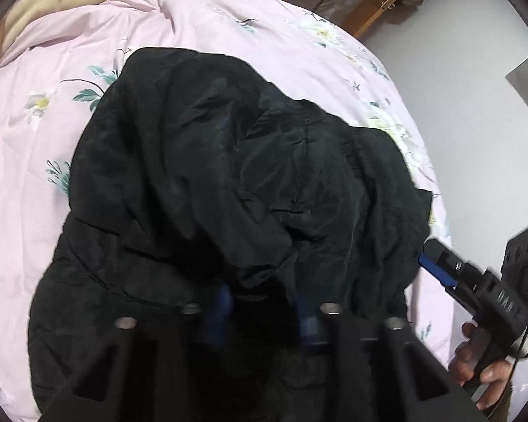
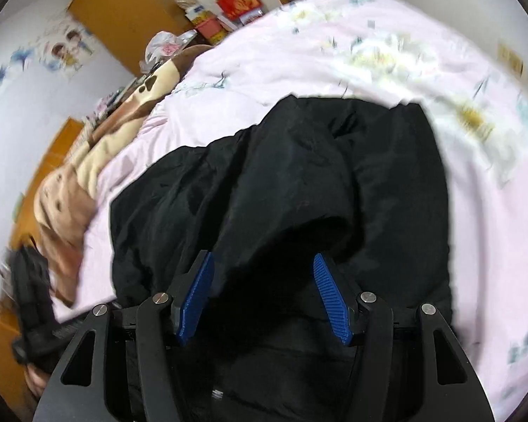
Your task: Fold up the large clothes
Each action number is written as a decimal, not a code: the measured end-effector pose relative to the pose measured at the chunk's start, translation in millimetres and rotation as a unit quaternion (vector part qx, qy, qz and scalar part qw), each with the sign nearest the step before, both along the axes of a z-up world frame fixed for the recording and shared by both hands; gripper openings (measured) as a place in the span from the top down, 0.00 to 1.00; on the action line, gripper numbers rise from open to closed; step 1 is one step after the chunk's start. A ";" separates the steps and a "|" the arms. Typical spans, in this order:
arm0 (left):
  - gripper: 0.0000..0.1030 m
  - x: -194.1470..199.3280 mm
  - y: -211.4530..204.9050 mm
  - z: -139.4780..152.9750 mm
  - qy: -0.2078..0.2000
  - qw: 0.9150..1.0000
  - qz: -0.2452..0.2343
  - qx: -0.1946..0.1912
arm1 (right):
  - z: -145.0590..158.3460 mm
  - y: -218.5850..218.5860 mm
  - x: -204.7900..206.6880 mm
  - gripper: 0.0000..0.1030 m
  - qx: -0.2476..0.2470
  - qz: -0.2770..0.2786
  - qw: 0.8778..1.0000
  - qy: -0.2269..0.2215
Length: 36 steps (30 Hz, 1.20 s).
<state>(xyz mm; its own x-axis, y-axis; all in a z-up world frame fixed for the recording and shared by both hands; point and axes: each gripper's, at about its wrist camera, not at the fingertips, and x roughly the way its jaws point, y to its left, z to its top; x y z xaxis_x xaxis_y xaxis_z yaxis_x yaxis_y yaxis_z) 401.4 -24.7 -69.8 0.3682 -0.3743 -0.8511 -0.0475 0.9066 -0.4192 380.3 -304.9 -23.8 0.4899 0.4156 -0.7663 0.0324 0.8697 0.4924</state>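
A large black padded jacket [image 1: 228,183] lies crumpled on a pink floral bed cover [image 1: 35,176]. My left gripper [image 1: 267,302] hovers just above the jacket's near edge, blurred, with its blue pads apart and nothing between them. My right gripper [image 1: 429,263] shows at the lower right of the left wrist view, its blue pad at the jacket's right edge. In the right wrist view the jacket [image 2: 299,183] fills the middle and my right gripper [image 2: 264,270] is open above a dark fold, holding nothing.
A brown and cream blanket [image 2: 88,161] lies along the bed's far side. Wooden furniture [image 2: 123,17] and boxes [image 2: 236,0] stand by the wall. A wooden door frame [image 1: 362,7] and grey floor [image 1: 475,70] lie beyond the bed's right edge.
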 end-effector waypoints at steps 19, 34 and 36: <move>0.90 -19.3 -24.9 1.4 -0.069 0.988 -0.082 0.110 | 49.5 66.4 -7.6 0.92 -0.279 0.033 0.939 -0.197; 0.47 -36.1 -12.7 5.5 -0.074 0.975 -0.131 0.161 | 21.1 14.4 -19.5 0.80 -0.222 0.054 0.973 -0.042; 0.43 -44.0 1.6 31.4 -0.119 0.972 -0.115 0.168 | 38.5 19.0 -23.8 0.79 -0.259 0.042 0.963 -0.071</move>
